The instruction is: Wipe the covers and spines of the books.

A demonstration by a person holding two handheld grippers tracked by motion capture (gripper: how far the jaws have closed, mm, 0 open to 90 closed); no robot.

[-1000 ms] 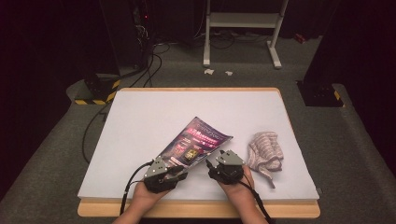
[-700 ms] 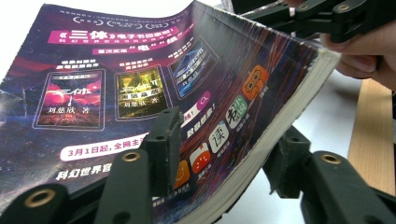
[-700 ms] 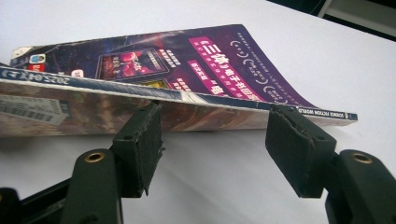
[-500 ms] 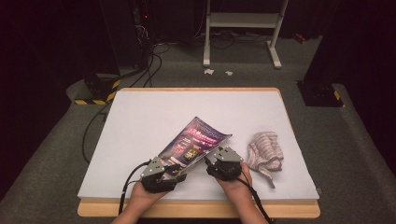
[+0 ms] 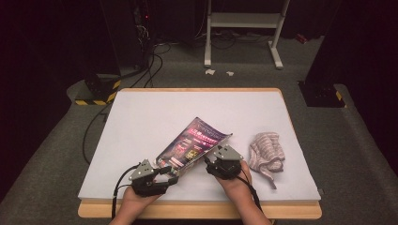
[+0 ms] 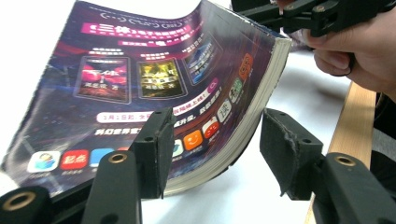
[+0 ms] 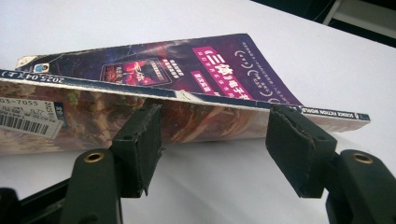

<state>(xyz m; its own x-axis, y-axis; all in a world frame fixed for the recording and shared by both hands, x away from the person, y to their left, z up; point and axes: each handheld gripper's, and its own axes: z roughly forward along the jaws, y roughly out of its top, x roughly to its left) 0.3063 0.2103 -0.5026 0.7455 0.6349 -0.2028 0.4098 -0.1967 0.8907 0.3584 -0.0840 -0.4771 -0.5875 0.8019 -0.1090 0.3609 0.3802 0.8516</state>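
A thick magazine (image 5: 195, 143) with a dark purple cover lies slanted on the white table (image 5: 141, 117). Its spine edge (image 7: 210, 105) stands raised off the surface, showing the barcode side beneath, and the cover (image 6: 140, 70) curves upward. My left gripper (image 5: 171, 174) is open at the magazine's near corner; in the left gripper view (image 6: 212, 135) the page edge sits between the wide jaws, untouched by the right one. My right gripper (image 5: 212, 157) is open at the spine, its jaws (image 7: 212, 128) spread along that edge. It also appears by the far corner (image 6: 303, 14).
A crumpled striped cloth (image 5: 266, 150) lies to the right of the right gripper. The table's wooden front edge (image 5: 197, 210) runs just behind both hands. Beyond the table stand a white frame (image 5: 244, 28), dark equipment and floor cables (image 5: 94, 136).
My left gripper has shifted slightly left along the magazine's near corner. The right gripper has edged a little forward against the spine. The cloth has not moved.
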